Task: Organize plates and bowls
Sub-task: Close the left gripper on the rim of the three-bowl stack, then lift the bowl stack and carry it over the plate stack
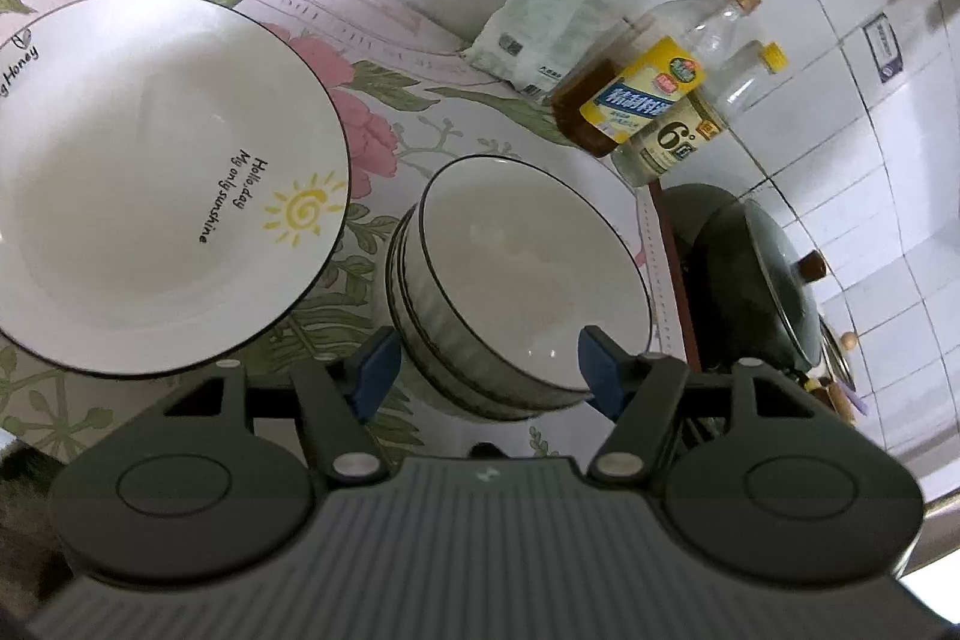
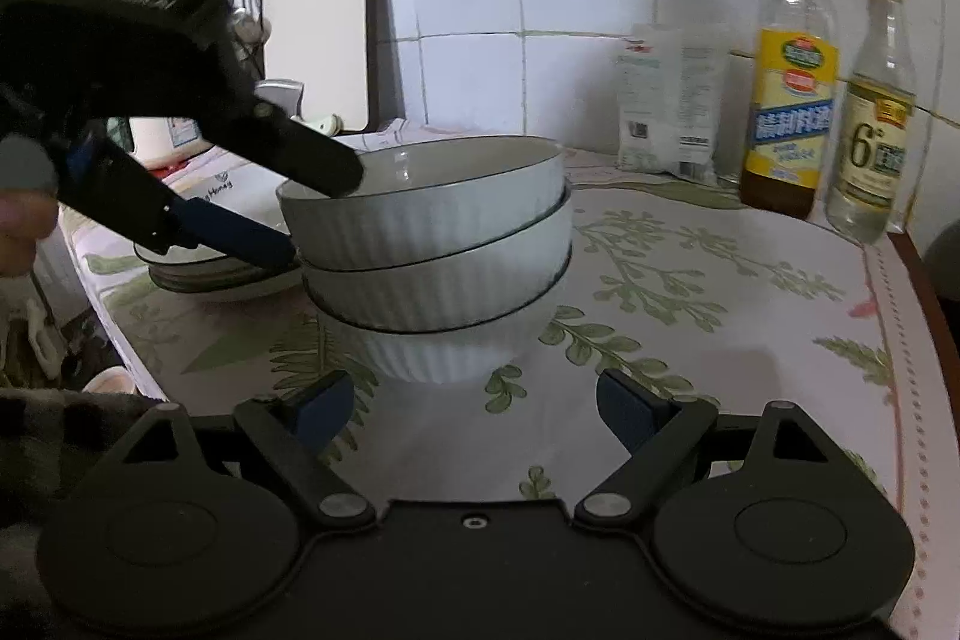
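Observation:
A stack of three ribbed white bowls (image 2: 438, 250) with dark rims stands on the floral tablecloth; it also shows in the left wrist view (image 1: 516, 286). A stack of white plates (image 1: 162, 178) with a sun drawing lies to its left, partly hidden in the right wrist view (image 2: 222, 268). My left gripper (image 1: 489, 370) is open with its fingers astride the top bowl's near rim, one finger inside and one outside, as the right wrist view shows (image 2: 312, 196). My right gripper (image 2: 474, 409) is open and empty, just in front of the bowl stack.
Two bottles (image 2: 789, 76) (image 2: 873, 112) and a white packet (image 2: 672, 100) stand by the tiled wall. A lidded dark wok (image 1: 762, 280) sits beyond the table's right edge (image 2: 924, 280). A cutting board (image 2: 324, 16) leans on the wall.

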